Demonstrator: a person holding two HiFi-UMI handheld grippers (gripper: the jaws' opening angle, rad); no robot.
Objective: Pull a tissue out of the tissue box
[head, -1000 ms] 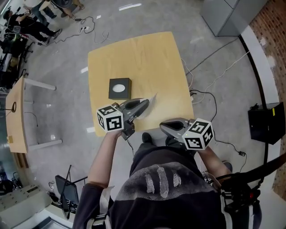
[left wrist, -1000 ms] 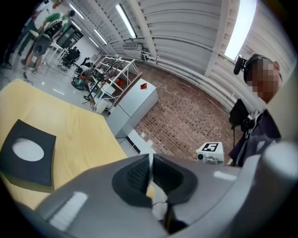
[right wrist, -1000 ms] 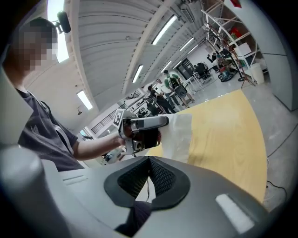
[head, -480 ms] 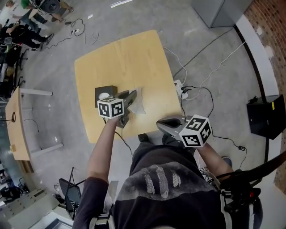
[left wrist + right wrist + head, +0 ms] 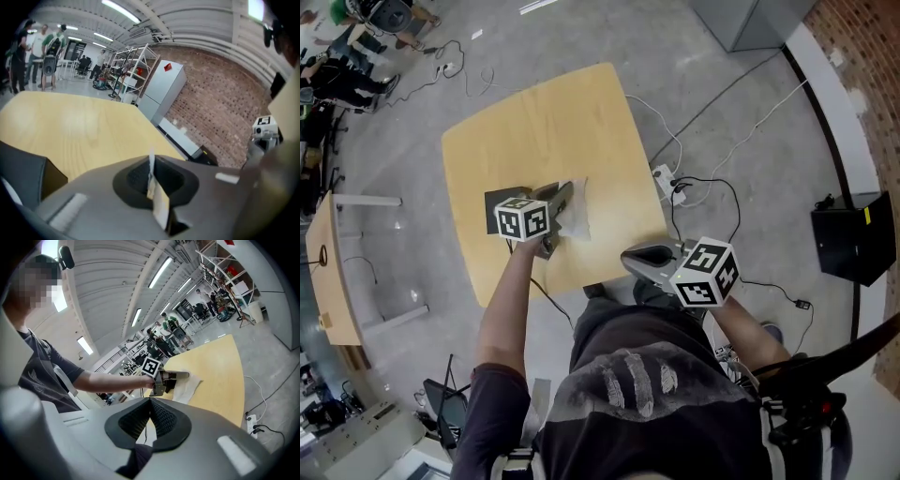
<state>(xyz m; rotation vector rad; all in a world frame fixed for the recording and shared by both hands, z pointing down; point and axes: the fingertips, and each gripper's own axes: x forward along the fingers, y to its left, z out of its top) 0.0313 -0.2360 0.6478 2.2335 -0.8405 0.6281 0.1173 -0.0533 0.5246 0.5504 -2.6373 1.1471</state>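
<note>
The black tissue box (image 5: 494,201) stands on the yellow wooden table (image 5: 534,122), half hidden behind my left gripper's marker cube. A white tissue (image 5: 576,219) lies spread on the table just right of the box. My left gripper (image 5: 567,193) is low over it, shut on a thin edge of the tissue (image 5: 158,201) that stands between its jaws (image 5: 151,161). The box's corner (image 5: 23,173) shows at the lower left of the left gripper view. My right gripper (image 5: 630,259) hangs off the table's near edge, shut and empty (image 5: 150,401). It looks toward the left gripper (image 5: 180,376) and tissue (image 5: 191,386).
A power strip with cables (image 5: 667,180) lies on the floor right of the table. A black case (image 5: 853,239) sits further right, a grey cabinet (image 5: 750,19) at the top. Another wooden table (image 5: 328,272) stands at left. People stand far off (image 5: 337,56).
My left gripper has come down toward the table with the tissue, which hung in the air before and now lies spread beside the box. The right gripper has shifted a little.
</note>
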